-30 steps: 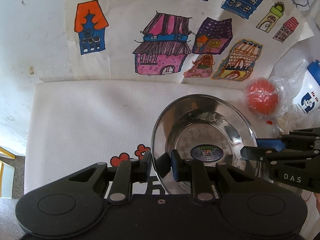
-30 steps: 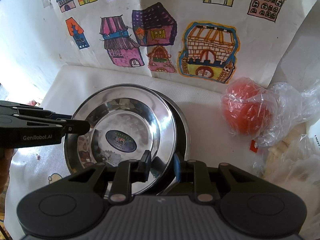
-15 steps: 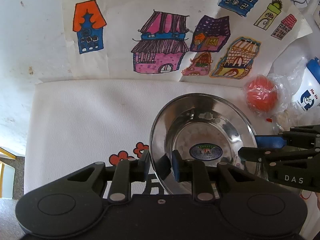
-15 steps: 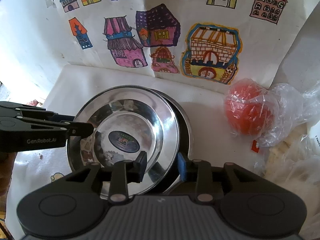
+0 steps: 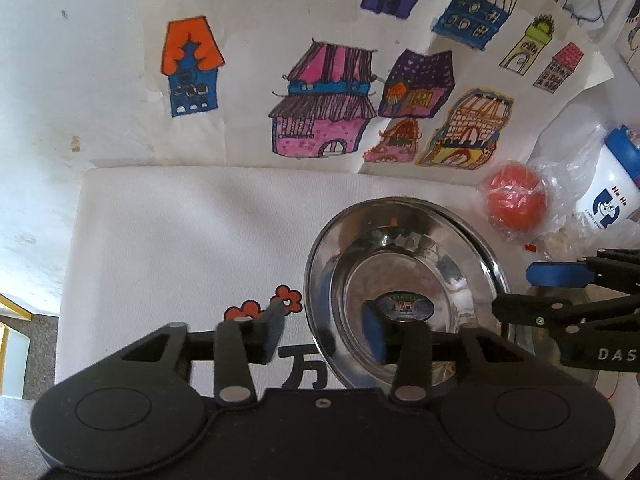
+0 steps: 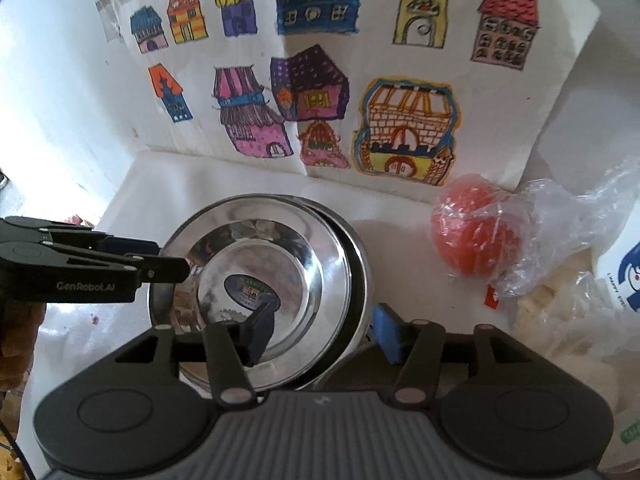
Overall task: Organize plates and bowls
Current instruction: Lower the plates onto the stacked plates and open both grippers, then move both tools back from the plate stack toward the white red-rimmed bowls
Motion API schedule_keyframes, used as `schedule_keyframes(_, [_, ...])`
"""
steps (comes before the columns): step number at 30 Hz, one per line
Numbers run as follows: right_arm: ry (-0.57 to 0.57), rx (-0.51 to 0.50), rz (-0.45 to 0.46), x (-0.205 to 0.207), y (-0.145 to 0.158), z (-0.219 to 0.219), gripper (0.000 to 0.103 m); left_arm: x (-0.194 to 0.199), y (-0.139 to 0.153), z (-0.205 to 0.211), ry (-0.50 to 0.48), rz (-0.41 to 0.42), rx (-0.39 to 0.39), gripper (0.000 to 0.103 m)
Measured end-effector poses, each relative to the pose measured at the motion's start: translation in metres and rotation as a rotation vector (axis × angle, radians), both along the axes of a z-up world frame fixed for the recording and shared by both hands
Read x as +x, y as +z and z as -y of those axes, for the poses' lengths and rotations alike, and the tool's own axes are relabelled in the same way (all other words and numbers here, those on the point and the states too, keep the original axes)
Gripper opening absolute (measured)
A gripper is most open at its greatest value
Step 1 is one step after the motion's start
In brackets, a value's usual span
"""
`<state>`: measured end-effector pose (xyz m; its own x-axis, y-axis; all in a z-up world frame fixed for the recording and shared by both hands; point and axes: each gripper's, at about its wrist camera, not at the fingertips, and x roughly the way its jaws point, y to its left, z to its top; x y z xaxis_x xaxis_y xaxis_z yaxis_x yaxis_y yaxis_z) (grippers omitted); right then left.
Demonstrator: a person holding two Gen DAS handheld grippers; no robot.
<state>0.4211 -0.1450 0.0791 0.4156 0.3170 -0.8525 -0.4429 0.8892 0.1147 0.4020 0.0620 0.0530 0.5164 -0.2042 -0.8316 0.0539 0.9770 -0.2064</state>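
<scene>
— Plates and bowls are sitting nested at the right of the white table (image 5: 180,240): the steel plate (image 5: 404,280) is lying on top, and the rim of a steel bowl (image 6: 358,264) is peeking out beneath it on its right side. Behind them the sheet of painted houses (image 6: 320,92) is leaning on the wall, and the bagged red ball (image 6: 476,232) is lying well to the right.

— So which step is going on?

— Letting go, I'd judge. The left gripper (image 5: 324,334) has just been opening; its jaws are standing half apart, straddling the plate's near-left rim without pressing it. The right gripper (image 6: 326,330) has just been opening too, its jaws straddling the near rims, no pad pressing.

— And next?

— Probably both are needing to back straight off, keeping the pads from catching a rim and dragging the stack askew, then looking for any remaining dish. None is showing.
</scene>
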Motion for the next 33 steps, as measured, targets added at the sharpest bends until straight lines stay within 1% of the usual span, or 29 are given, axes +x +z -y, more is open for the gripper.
schedule_keyframes(1, [-0.002, 0.007, 0.006, -0.002, 0.003, 0.003, 0.066, -0.002, 0.002, -0.001, 0.003, 0.008, 0.000, 0.056])
schedule_keyframes(6, [-0.013, 0.042, 0.035, -0.014, 0.016, 0.020, 0.075, -0.014, 0.012, -0.003, 0.014, 0.039, -0.011, 0.070])
schedule_keyframes(10, [-0.035, 0.060, 0.050, -0.024, 0.024, 0.038, 0.081, -0.024, 0.020, -0.001, 0.015, 0.063, -0.018, 0.075])
schedule_keyframes(14, [-0.059, 0.079, 0.061, -0.035, 0.029, 0.056, 0.085, -0.034, 0.027, 0.006, 0.003, 0.080, -0.026, 0.079])
schedule_keyframes(16, [-0.068, 0.089, 0.065, -0.040, 0.031, 0.065, 0.086, -0.040, 0.030, 0.010, -0.005, 0.091, -0.033, 0.083])
schedule_keyframes(25, [-0.102, 0.139, 0.079, -0.069, 0.038, 0.098, 0.090, -0.070, 0.042, 0.043, -0.076, 0.143, -0.047, 0.087])
schedule_keyframes(33, [-0.098, 0.176, 0.098, -0.096, 0.043, 0.121, 0.094, -0.091, 0.039, 0.069, -0.130, 0.145, -0.076, 0.088])
